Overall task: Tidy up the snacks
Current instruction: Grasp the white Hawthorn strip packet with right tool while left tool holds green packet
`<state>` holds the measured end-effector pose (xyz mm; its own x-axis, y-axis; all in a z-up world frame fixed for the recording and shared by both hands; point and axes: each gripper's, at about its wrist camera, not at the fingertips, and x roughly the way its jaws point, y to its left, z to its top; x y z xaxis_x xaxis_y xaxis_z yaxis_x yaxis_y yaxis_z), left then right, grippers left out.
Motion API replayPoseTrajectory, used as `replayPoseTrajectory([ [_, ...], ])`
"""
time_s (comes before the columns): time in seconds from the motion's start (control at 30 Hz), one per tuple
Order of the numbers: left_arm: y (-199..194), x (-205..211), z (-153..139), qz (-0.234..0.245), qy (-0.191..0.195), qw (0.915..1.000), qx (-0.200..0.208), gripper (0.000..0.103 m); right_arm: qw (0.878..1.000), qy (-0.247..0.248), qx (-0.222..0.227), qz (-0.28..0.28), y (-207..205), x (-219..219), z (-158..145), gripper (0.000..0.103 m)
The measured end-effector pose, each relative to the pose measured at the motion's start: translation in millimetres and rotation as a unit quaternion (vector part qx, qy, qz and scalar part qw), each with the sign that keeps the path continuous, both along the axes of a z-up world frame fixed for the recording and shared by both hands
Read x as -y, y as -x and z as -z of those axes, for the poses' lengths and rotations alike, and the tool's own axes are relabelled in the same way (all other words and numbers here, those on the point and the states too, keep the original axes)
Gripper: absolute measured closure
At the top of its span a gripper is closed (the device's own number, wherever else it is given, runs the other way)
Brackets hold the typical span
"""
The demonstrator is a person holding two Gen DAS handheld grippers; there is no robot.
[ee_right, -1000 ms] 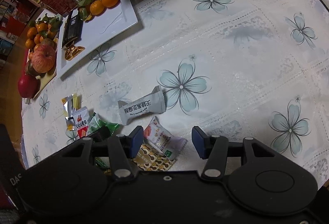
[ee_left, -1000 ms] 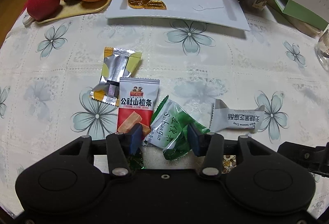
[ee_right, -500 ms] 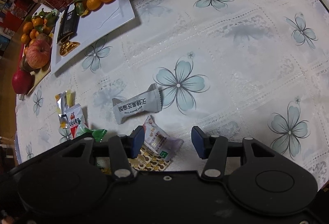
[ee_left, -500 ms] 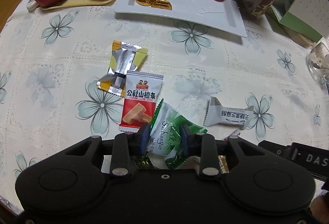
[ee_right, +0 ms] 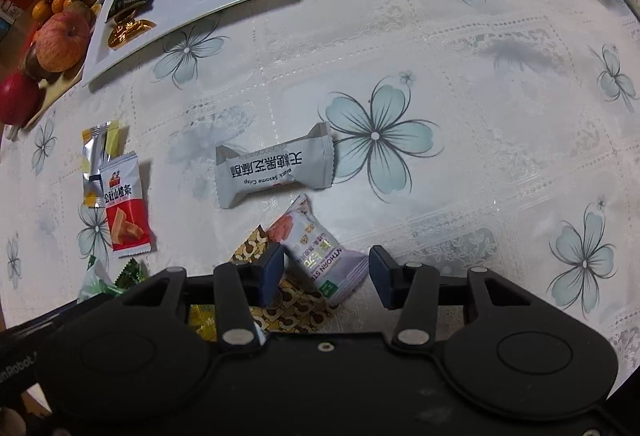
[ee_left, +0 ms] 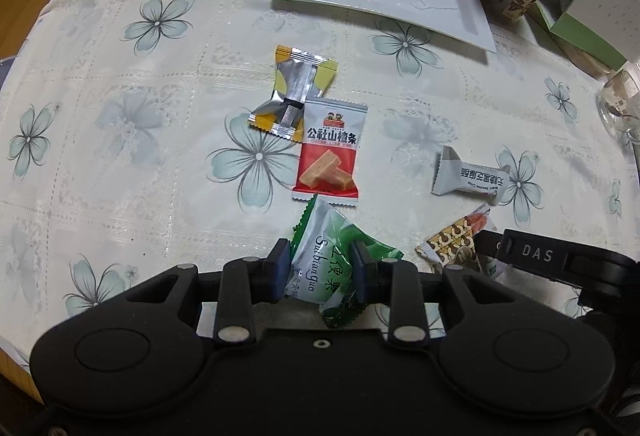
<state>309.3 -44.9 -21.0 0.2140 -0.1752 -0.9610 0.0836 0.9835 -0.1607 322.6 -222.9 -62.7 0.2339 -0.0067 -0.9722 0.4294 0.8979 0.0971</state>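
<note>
Your left gripper [ee_left: 319, 270] is pinching the green packet [ee_left: 334, 264], lower centre | your right gripper [ee_right: 326, 274] is closing around the lilac packet [ee_right: 320, 256], not yet gripping.

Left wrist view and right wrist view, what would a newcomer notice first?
The left tongs pinch a green snack packet low in the centre. The right tongs are closing around a pale hawthorn packet. Beyond, a red hawthorn-strip packet lies on the flowered tablecloth.

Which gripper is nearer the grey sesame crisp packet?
Right. The right gripper sits just below the grey sesame crisp packet, closing around a lilac packet. The left gripper clamps a green packet farther left.
</note>
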Motion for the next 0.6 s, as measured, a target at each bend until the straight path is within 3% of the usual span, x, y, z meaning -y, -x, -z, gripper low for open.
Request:
replayPoseTrajectory([
  [0.13, 1, -4, -3, 0.0, 0.0, 1.0, 0.0, 0.063, 1.0, 0.006, -0.011, -0.006, -6, -4, 8, 0.053],
  [0.23, 2, -8, -7, 0.0, 0.006, 1.0, 0.003, 0.063, 1.0, 0.022, -0.014, -0.013, -7, -8, 7, 0.063],
  [0.33, 3, -12, -11, -0.001, 0.009, 0.9999, 0.008, 0.063, 1.0, 0.013, -0.017, -0.014, -5, -3, 6, 0.075],
  [0.4, 5, -15, -13, -0.001, 0.007, 0.9999, 0.012, 0.063, 1.0, 0.009, -0.018, -0.007, -2, 2, 3, 0.095],
  [0.43, 7, -16, -13, -0.001, 0.005, 0.9999, 0.013, 0.063, 1.0, 0.006, -0.017, -0.005, 0, 5, 2, 0.097],
  [0.53, 13, -18, -12, 0.002, -0.004, 0.9999, 0.016, 0.063, 1.0, -0.009, -0.015, 0.007, 5, 15, -2, 0.098],
  [0.6, 18, -20, -10, 0.003, -0.009, 0.9998, 0.015, 0.063, 0.999, -0.027, -0.019, 0.021, 9, 25, -4, 0.091],
])
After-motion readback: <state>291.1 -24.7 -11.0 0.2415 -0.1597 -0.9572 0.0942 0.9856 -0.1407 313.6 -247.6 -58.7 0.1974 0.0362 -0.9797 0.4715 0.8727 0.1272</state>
